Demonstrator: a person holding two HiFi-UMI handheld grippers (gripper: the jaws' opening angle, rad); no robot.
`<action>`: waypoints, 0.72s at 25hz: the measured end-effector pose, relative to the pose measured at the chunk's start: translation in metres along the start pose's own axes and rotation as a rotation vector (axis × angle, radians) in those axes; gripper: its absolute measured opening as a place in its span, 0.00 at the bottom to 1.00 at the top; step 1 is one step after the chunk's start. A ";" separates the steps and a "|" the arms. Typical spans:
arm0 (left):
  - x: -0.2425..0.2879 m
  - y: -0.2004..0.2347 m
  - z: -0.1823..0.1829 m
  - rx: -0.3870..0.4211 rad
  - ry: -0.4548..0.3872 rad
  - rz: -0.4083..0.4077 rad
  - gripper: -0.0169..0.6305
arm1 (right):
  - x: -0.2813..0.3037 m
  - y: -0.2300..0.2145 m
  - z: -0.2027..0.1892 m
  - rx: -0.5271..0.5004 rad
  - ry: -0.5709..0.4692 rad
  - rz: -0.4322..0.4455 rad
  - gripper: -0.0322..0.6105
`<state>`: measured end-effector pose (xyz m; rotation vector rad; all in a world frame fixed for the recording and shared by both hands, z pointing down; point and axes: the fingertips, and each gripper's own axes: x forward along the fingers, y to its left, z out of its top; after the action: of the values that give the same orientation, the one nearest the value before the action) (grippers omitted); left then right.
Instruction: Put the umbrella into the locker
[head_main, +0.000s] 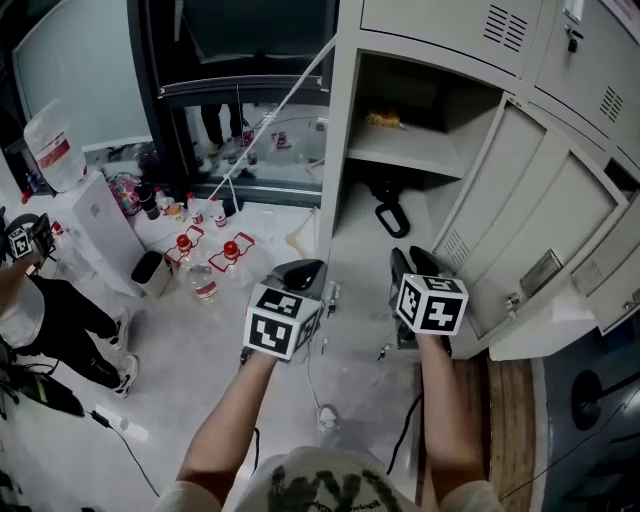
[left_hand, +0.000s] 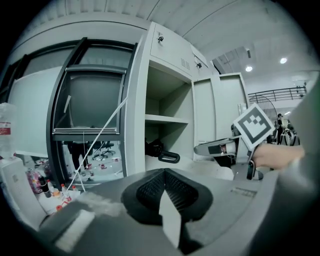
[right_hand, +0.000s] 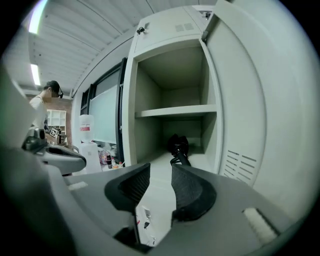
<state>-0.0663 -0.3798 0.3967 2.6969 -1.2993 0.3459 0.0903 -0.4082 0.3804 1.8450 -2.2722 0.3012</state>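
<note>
The umbrella (head_main: 388, 212) lies in the locker (head_main: 344, 130), under its shelf (head_main: 400, 152). The left claw (left_hand: 164, 175) is closed and empty; the right claw (right_hand: 160, 175) is narrowly parted and empty. Best keep both clear of the door (head_main: 540, 220) before swinging it shut.

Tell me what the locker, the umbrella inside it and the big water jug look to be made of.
Locker: likely painted sheet metal, pale grey and matte, with thin door panels and pressed vent slots.
Umbrella: black; the dull, bunched body suggests fabric. Its smooth looped handle looks like plastic, though that is hard to be sure of.
Water jug: probably clear plastic; it is translucent with a red label.
</note>
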 end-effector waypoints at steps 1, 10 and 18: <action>-0.005 -0.003 0.001 0.001 -0.002 -0.003 0.03 | -0.009 0.004 0.000 0.002 -0.002 0.004 0.26; -0.035 -0.029 -0.002 0.033 0.002 -0.038 0.03 | -0.072 0.029 -0.010 -0.018 -0.015 0.025 0.11; -0.055 -0.027 -0.007 0.039 0.010 -0.018 0.03 | -0.093 0.047 -0.024 -0.040 -0.009 0.048 0.05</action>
<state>-0.0794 -0.3194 0.3891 2.7334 -1.2783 0.3860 0.0638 -0.3049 0.3763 1.7785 -2.3143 0.2530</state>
